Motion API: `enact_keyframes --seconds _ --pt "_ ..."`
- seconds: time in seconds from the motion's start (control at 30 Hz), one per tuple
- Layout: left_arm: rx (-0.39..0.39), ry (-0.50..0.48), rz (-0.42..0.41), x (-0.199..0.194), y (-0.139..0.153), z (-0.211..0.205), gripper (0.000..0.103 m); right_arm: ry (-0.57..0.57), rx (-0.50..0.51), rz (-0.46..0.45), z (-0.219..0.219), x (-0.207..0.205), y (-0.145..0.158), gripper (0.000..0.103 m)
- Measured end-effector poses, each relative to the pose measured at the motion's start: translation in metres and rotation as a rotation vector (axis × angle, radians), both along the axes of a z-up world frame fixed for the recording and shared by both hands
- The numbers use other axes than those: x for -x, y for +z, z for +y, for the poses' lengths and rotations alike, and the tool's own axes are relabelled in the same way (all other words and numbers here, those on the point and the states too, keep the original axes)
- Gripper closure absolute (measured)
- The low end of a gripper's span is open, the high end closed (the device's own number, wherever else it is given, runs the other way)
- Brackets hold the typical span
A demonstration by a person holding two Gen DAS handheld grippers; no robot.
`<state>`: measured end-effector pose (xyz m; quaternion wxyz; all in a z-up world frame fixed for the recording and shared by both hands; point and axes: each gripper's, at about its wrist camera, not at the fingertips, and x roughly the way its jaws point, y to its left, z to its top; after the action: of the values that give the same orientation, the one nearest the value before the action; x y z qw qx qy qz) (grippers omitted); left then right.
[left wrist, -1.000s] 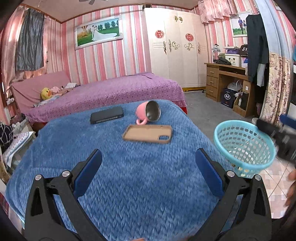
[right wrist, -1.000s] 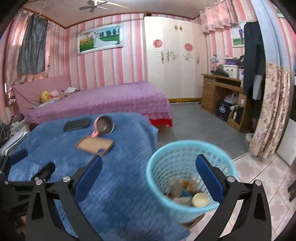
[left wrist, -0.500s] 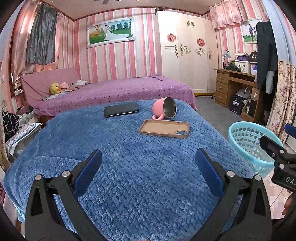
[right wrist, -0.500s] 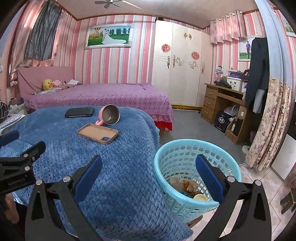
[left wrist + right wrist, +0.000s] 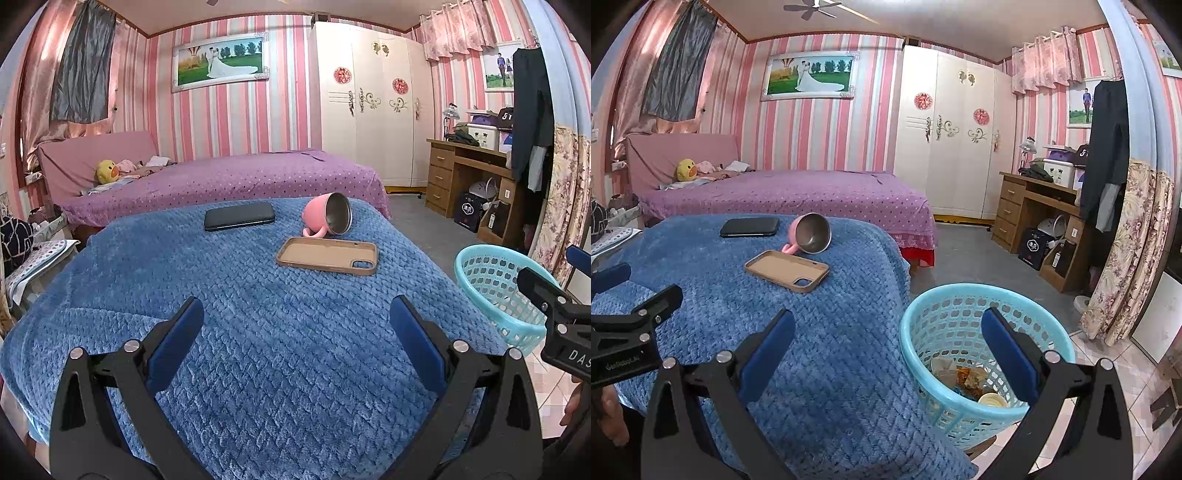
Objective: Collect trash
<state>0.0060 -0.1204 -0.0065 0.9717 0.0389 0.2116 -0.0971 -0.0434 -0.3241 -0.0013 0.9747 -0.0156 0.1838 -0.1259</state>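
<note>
A light blue plastic basket [image 5: 964,325] stands on the floor beside the blue-blanketed table [image 5: 820,369], with crumpled wrappers and a small cup [image 5: 975,380] at its bottom. In the left wrist view the same basket [image 5: 491,280] sits at the right past the table edge. My left gripper [image 5: 295,328] is open over the blue blanket [image 5: 258,332], nothing between its fingers. My right gripper [image 5: 886,336] is open, straddling the table edge and the basket rim, and holds nothing.
On the blanket lie a tan phone case [image 5: 327,255], a tipped pink mug [image 5: 327,216] and a black phone [image 5: 239,216]. Behind is a purple bed [image 5: 221,181]; a wooden desk [image 5: 1034,218] and white wardrobe [image 5: 945,140] stand at the right.
Both grippers have pulled back and levelled: the table objects and basket sit farther off and more upright in view. Both stayed open and empty.
</note>
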Motion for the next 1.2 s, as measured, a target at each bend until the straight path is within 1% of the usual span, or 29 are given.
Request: enact_keyframes --seconds 0.27,1.2 --pt "-0.005 -0.003 -0.019 0.0030 0.0009 -0.0018 0.006 0.001 0.004 -0.002 0.0009 -0.0018 -0.0008 0.004" --pt "0.007 0.002 -0.025 0.0028 0.0016 0.0014 0.006 -0.007 0.010 -0.010 -0.0024 0.0003 0.0006 0.004"
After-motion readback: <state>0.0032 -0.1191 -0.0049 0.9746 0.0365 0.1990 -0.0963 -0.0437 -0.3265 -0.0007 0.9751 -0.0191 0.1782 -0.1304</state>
